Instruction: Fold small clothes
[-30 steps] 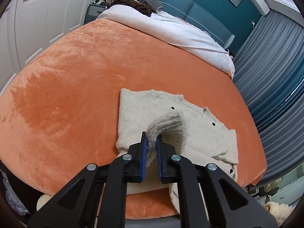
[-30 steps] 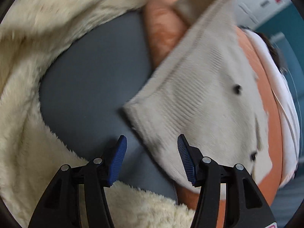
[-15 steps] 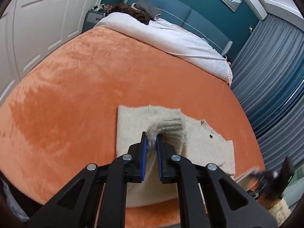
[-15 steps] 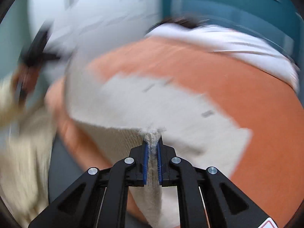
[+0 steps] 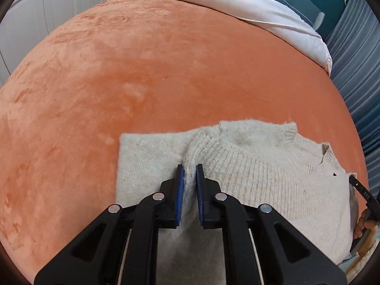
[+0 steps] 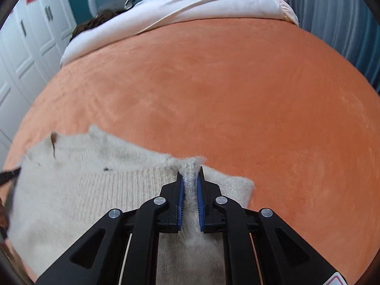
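I had the left hand-held gripper [image 5: 189,178] pinched on the sweater [image 5: 261,173] at its left part, so that side travelled with the fold. The knit lay on the near edge of the orange bed [image 5: 166,71]. The right hand-held gripper [image 6: 190,180] clamped a tuft at the right edge, its jaws easing open slightly, keeping both sides level.
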